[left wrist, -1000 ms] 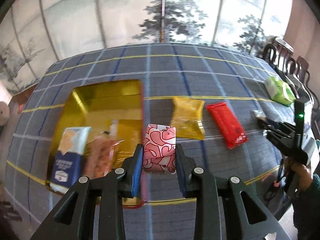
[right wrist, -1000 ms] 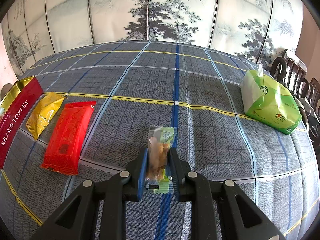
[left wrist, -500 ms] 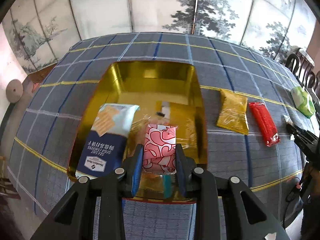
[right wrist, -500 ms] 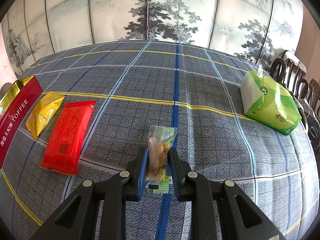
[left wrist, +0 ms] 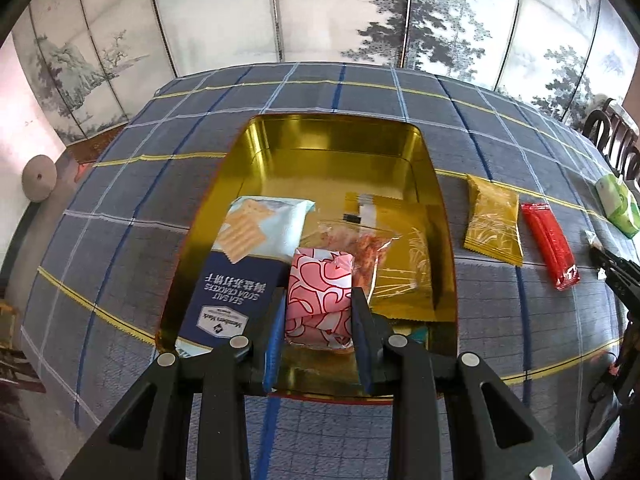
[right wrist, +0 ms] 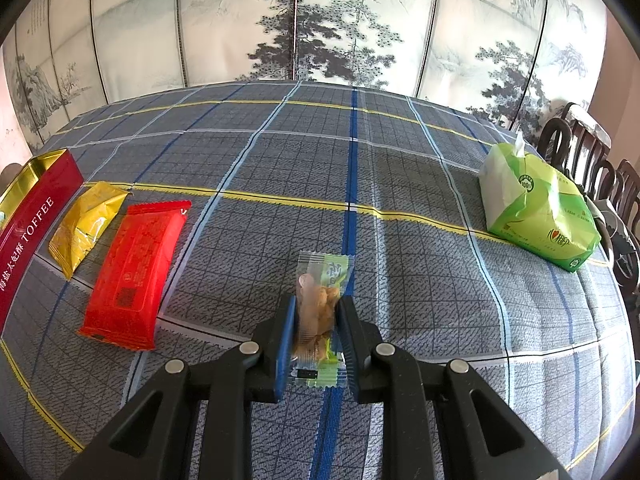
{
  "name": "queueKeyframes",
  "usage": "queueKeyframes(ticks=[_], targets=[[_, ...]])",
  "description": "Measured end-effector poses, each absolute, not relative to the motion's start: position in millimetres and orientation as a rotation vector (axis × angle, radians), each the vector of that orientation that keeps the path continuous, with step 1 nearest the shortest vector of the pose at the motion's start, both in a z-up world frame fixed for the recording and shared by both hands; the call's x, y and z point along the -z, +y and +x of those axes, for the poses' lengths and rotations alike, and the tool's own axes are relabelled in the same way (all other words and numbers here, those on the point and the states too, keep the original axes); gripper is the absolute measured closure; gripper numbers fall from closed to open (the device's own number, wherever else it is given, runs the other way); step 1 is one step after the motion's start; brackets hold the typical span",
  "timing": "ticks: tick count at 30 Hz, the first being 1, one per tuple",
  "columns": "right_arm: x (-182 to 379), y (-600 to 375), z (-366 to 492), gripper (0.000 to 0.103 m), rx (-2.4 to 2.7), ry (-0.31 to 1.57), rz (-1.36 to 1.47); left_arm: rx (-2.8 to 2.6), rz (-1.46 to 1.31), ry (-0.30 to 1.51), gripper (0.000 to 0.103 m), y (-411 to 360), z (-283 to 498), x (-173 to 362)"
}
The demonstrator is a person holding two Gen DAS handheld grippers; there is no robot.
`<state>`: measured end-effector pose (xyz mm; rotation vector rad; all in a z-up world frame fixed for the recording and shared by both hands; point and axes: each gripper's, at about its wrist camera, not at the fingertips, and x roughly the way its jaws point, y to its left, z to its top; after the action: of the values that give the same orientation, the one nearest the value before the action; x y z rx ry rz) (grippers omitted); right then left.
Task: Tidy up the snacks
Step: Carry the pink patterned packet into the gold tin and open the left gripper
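My left gripper (left wrist: 319, 322) was clamped on the pink-heart packet (left wrist: 320, 293), low over the gold tin (left wrist: 334, 138)'s near end; releasing there risked it landing on the rim.

Count, both views:
- 1 gold tin (left wrist: 434, 216), red outside
- 1 soda cracker pack (left wrist: 240, 264)
- 1 pink patterned packet (left wrist: 320, 292)
- 1 clear reddish snack bag (left wrist: 360, 244)
- 2 yellow packets: (left wrist: 400, 264) in tin, (left wrist: 494, 224) on cloth
- 1 red packet (right wrist: 136, 272)
- 1 green-clear snack sachet (right wrist: 320, 304)
- 1 green tissue pack (right wrist: 536, 208)
- 2 grippers: left gripper (left wrist: 318, 316), right gripper (right wrist: 318, 320)
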<state>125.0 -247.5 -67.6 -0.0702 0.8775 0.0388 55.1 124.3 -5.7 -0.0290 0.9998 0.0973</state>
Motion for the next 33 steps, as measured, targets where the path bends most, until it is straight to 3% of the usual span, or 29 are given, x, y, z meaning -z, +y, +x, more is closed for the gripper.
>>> queueKeyframes(ticks=[19, 33], targets=[[67.0, -242.0, 124.0, 0.081, -0.009, 0.876, -0.101, -0.115, 0.02, 1.009, 0.073, 125.2, 52.7, 9.8], [67.0, -237.8, 127.0, 0.082, 0.022, 0.888, -0.077, -0.098, 0.036, 0.991, 0.058, 121.5, 46.3, 2.4]])
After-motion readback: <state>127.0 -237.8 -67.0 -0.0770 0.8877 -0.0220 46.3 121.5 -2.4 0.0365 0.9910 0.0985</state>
